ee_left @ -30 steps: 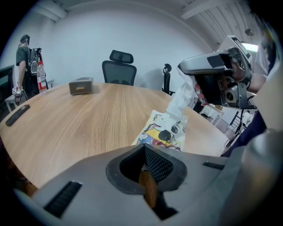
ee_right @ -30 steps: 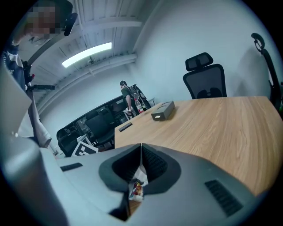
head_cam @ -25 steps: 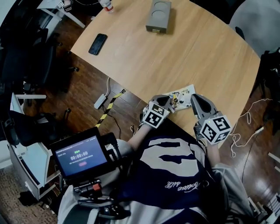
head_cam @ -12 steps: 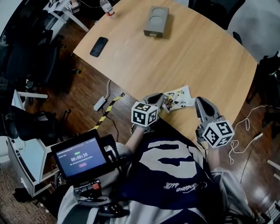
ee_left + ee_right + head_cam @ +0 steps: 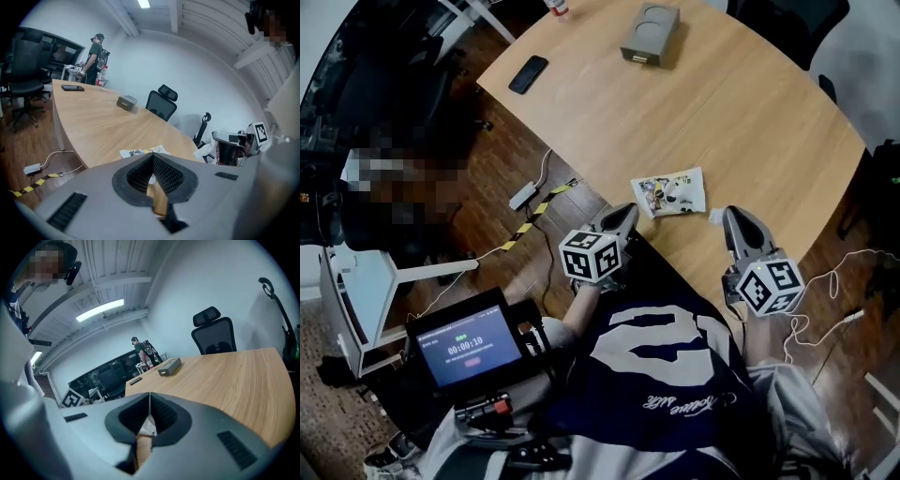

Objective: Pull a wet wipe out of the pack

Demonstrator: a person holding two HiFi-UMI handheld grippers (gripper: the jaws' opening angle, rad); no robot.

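Clamping a wipe (image 5: 715, 217), right gripper (image 5: 729, 213) fingers hover beside pack (image 5: 670, 192); left gripper (image 5: 629, 209) fingers together; phone (image 5: 529, 74), box (image 5: 650, 34) beyond.

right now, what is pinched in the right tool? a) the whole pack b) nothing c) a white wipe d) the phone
c: the right gripper view shows a white wipe between the shut jaws of the right tool, while the pack lies apart on the table and the phone sits at the far edge.

table (image 5: 750, 112): matt pale wood | pack (image 5: 670, 192): glossy printed plastic film | wet wipe (image 5: 148, 427): white soft cloth
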